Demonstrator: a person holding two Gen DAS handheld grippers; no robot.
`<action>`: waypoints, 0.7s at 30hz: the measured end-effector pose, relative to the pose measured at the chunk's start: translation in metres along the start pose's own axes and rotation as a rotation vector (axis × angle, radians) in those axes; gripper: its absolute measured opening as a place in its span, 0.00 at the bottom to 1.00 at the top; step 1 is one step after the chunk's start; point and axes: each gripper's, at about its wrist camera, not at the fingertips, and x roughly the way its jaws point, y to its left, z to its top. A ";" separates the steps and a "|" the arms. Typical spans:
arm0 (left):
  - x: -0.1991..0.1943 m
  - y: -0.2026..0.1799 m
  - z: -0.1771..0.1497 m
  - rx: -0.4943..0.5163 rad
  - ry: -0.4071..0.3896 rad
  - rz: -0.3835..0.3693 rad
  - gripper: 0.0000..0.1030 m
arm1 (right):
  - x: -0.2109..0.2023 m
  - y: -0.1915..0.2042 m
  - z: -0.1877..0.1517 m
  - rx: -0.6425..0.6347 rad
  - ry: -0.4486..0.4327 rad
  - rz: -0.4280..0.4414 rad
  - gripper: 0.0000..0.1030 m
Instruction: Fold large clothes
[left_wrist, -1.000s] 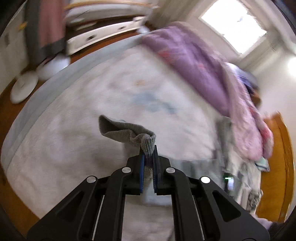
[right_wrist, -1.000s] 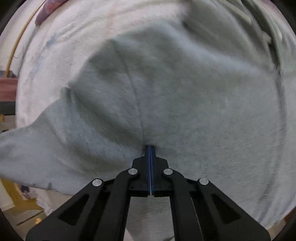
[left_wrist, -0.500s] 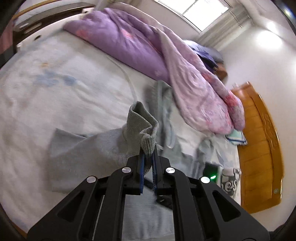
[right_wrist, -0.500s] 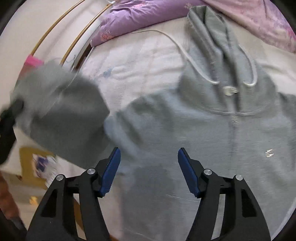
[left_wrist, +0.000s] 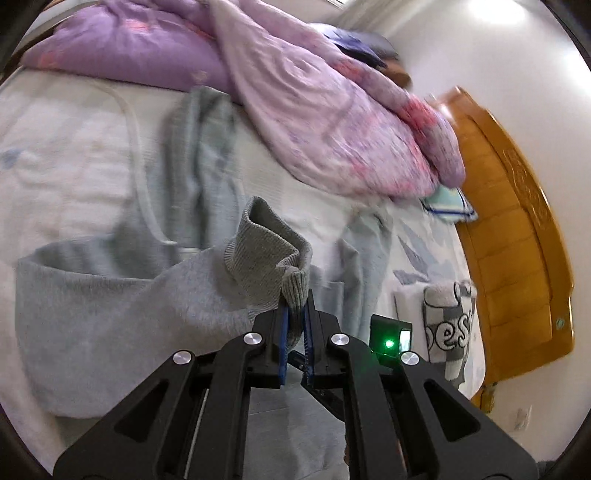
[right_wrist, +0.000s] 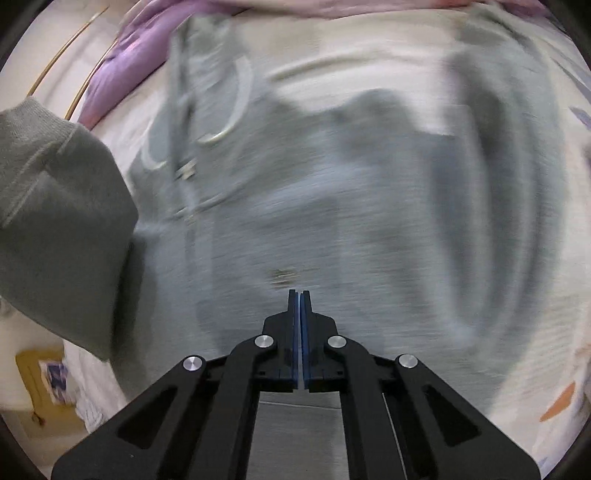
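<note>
Left gripper (left_wrist: 293, 325) clamped on ribbed grey knit cuff (left_wrist: 271, 254), sleeve lifted over grey zip hoodie (left_wrist: 110, 314) spread on bed; body lies ahead-right. Right gripper (right_wrist: 299, 314) pressed together, apparently empty, above hoodie chest; blurred.

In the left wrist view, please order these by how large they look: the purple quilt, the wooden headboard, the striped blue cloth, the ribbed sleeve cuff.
1. purple quilt
2. wooden headboard
3. ribbed sleeve cuff, enlarged by nearness to the camera
4. striped blue cloth
</note>
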 end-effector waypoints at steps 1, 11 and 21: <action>0.015 -0.012 -0.001 0.012 0.015 -0.009 0.07 | -0.004 -0.013 0.002 0.014 -0.002 -0.016 0.01; 0.119 -0.059 -0.045 0.042 0.195 -0.007 0.07 | -0.020 -0.085 0.006 0.093 0.022 -0.027 0.01; 0.161 -0.051 -0.076 0.003 0.314 0.040 0.08 | -0.042 -0.123 -0.004 0.196 0.013 0.117 0.05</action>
